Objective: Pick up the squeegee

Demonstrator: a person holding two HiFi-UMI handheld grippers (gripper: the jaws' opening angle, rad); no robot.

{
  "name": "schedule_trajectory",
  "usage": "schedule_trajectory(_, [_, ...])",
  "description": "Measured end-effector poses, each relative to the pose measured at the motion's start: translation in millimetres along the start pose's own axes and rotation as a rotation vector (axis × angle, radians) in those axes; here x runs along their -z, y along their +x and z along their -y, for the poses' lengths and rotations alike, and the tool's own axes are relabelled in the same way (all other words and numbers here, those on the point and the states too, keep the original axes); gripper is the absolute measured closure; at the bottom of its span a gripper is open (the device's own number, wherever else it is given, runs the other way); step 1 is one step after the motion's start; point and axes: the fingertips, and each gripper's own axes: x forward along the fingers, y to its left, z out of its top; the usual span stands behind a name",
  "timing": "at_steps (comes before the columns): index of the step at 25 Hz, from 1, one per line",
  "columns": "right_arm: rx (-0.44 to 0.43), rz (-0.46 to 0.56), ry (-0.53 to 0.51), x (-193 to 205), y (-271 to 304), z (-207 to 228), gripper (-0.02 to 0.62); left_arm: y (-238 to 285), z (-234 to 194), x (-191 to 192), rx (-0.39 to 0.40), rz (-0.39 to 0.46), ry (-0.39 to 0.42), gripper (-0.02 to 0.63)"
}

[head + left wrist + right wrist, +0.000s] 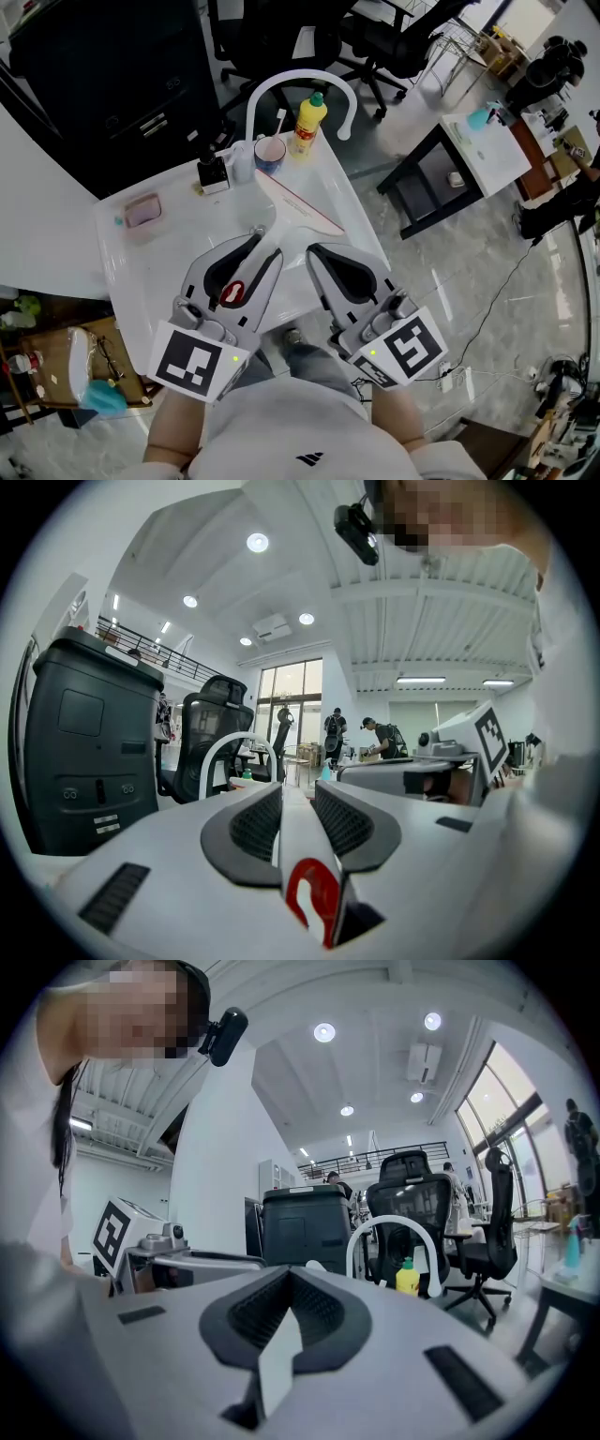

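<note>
**A:** Where is the squeegee?

**B:** In the left gripper (266, 246). Its jaws stand fairly wide, with the pads pressed on both sides of the white handle of the squeegee (298, 211). The red hanging loop sits back between the jaws. The red-edged blade reaches out toward one o'clock over the white table (187, 239). I cannot tell whether the blade touches the table.

**A:** And the other tool?

**B:** The right gripper (316, 251) has its jaws closed together with nothing between them. It is just beside the left one, at its three o'clock.

**A:** What containers are there?

**B:** A cup (270, 150) stands at twelve o'clock from the grippers, with a thin white stick upright in it. At the cup's one o'clock is a yellow bottle (308, 120), upright with its green cap on, under the arched white faucet (291, 79). A pink dish (142, 211) lies at ten o'clock, near the table's left edge. Something pink is in it, but I can't tell what. A small black-and-white holder (213, 174) is at the cup's eight o'clock, and its contents are unclear.
</note>
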Motion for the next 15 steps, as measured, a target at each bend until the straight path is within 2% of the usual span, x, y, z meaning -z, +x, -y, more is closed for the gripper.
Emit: schedule_trajectory(15, [-0.044, 0.001, -0.026, -4.9, 6.4, -19.7, 0.586, -20.9, -4.7, -6.8, -0.042, 0.014, -0.003, 0.488])
